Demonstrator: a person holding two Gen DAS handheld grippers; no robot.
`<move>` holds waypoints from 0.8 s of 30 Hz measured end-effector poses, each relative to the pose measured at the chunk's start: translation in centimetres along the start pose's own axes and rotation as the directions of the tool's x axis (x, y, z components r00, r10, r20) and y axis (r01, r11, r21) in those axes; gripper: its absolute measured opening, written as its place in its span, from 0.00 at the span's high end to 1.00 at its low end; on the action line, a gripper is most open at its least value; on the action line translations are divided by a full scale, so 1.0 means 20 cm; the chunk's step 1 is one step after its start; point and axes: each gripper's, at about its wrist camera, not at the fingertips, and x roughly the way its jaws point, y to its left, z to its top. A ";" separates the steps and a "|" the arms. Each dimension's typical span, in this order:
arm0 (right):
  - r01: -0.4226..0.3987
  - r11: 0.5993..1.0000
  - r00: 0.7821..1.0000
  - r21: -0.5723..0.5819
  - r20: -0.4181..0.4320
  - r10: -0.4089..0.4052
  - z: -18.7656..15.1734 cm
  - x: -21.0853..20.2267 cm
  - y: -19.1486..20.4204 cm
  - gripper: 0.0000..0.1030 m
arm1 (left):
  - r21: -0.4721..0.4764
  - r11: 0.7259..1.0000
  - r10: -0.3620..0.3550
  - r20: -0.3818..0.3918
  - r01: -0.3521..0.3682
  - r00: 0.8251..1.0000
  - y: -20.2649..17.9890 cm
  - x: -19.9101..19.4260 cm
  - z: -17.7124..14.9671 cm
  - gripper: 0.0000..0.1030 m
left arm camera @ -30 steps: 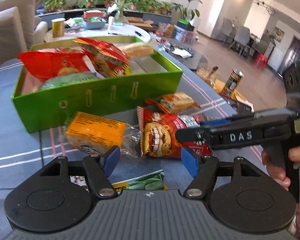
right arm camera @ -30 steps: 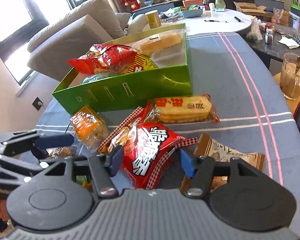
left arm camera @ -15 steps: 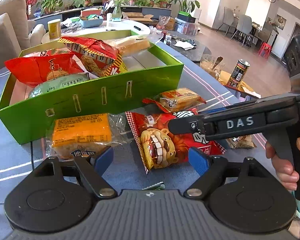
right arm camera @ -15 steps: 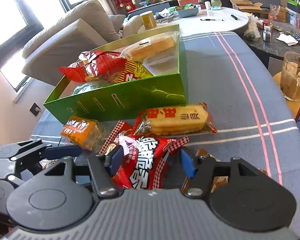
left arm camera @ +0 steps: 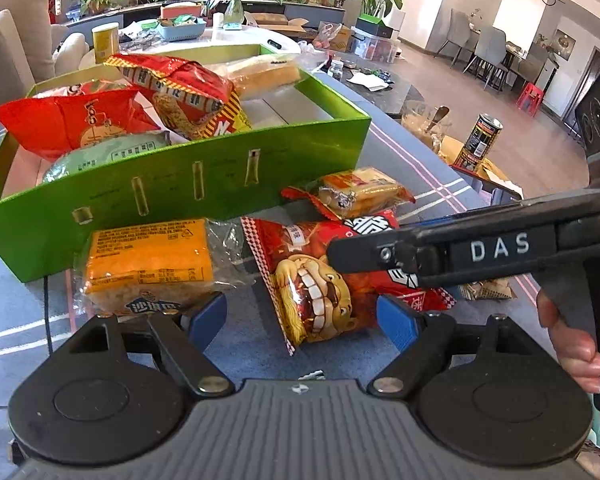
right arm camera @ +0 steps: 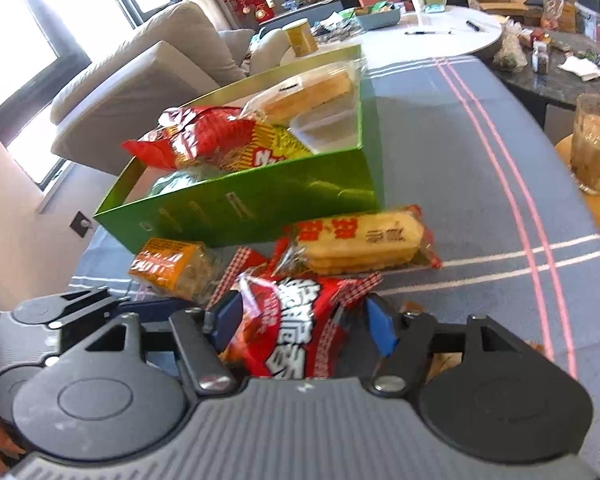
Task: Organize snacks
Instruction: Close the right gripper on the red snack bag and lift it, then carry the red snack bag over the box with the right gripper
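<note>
While my right tool (right arm camera: 300,320) straddles the red noodle packet (right arm camera: 296,320), fingers apart on either side and not visibly pressing, the packet's long axis runs from bottom centre toward the green box (right arm camera: 260,208) in the upper left of that view. My left tool (left arm camera: 302,316) stands apart and empty, so the right is nearer. Around it lie a blue striped counter (right arm camera: 480,200) and a sunlit living room.

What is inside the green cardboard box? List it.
Inside the green cardboard box: red chip bag, red-yellow noodle packet, pale green packet, clear-wrapped bread. Anything beneath them is covered.
</note>
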 end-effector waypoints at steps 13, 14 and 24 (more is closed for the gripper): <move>0.015 0.998 1.000 -0.054 -0.003 -0.015 -0.03 0.02 0.05 0.10 | 0.021 0.997 -0.074 -0.019 0.075 0.997 -0.05 0.03 0.00 0.39; 0.007 0.999 1.000 -0.052 -0.004 -0.007 -0.03 0.02 0.05 0.10 | 0.027 0.997 -0.067 -0.016 0.067 0.998 -0.06 0.02 0.00 0.39; 0.002 0.996 0.997 -0.086 0.075 0.004 -0.01 -0.11 0.14 0.10 | 0.050 0.998 -0.054 0.092 0.050 0.994 -0.12 -0.17 0.02 0.40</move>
